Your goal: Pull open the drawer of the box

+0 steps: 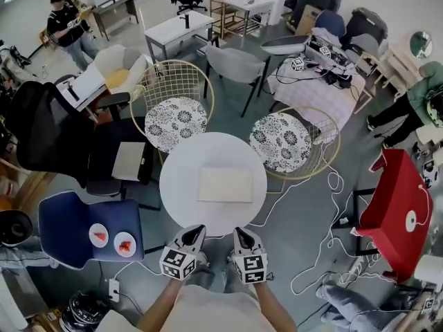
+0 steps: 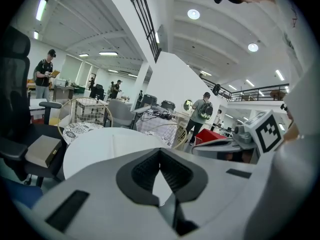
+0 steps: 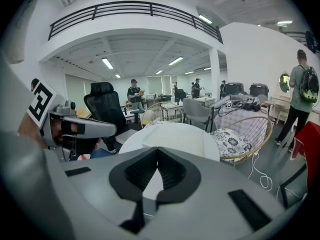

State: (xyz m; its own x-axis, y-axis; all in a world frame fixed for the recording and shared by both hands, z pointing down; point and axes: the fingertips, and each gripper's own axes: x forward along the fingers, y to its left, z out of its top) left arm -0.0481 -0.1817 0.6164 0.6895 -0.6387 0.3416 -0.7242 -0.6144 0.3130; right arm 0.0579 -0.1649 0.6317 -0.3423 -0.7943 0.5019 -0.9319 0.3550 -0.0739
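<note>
A flat white box [image 1: 225, 185] lies in the middle of a round white table [image 1: 181, 185]. No drawer handle shows from here. My left gripper [image 1: 197, 229] and right gripper [image 1: 239, 232] hover side by side at the table's near edge, short of the box, both pointing toward it. The left gripper [image 2: 160, 150] has its jaws together with nothing between them, and the table [image 2: 95, 146] stretches ahead of it. In the right gripper view the right gripper [image 3: 157, 150] is shut and empty too, with the box [image 3: 182, 135] ahead beyond its tips.
Two wire chairs with patterned cushions [image 1: 175, 122] [image 1: 282, 140] stand behind the table. A blue chair [image 1: 69, 220] with two small plates is at the left, beside a black office chair [image 1: 48, 133]. A red table [image 1: 398, 209] and loose cables [image 1: 325, 234] are at the right.
</note>
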